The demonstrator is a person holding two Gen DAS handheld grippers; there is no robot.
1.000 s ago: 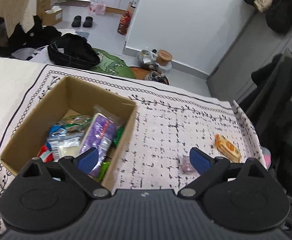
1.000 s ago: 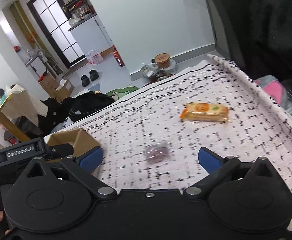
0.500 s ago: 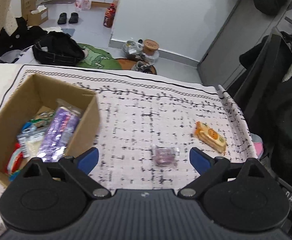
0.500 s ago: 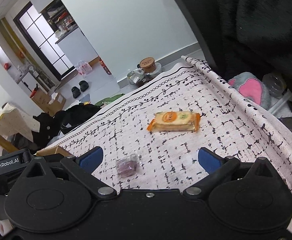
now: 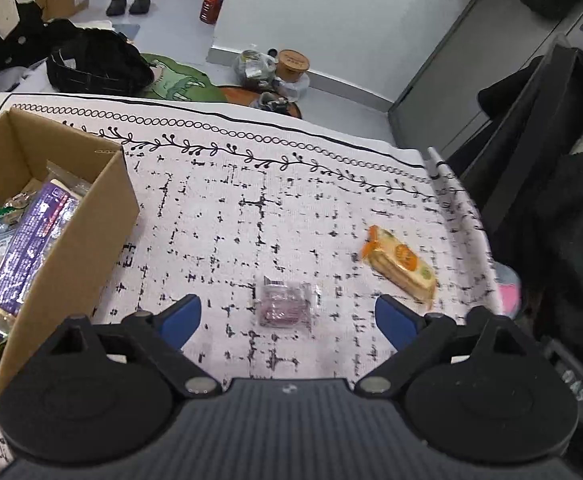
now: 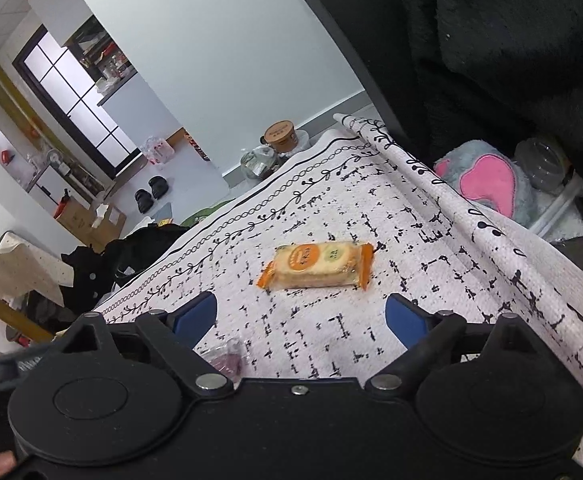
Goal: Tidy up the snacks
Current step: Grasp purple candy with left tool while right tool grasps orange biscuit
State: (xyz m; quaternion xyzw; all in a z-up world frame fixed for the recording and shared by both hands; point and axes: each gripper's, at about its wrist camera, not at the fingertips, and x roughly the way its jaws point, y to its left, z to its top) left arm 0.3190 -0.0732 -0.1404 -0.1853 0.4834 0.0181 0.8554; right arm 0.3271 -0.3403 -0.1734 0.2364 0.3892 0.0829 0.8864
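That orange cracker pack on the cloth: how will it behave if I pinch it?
The orange cracker pack lies flat, so it probably won't roll. Its glossy wrapper may slip. The stacked crackers look brittle; the right gripper, its jaws closing with nothing between them, should squeeze gently.

We see a pale grey wall [image 5: 331,12] above a grey floor [image 5: 179,8], dark slippers [image 5: 128,3] near a dark-framed window [image 6: 71,96], and black coats [image 6: 511,40] hanging at right.
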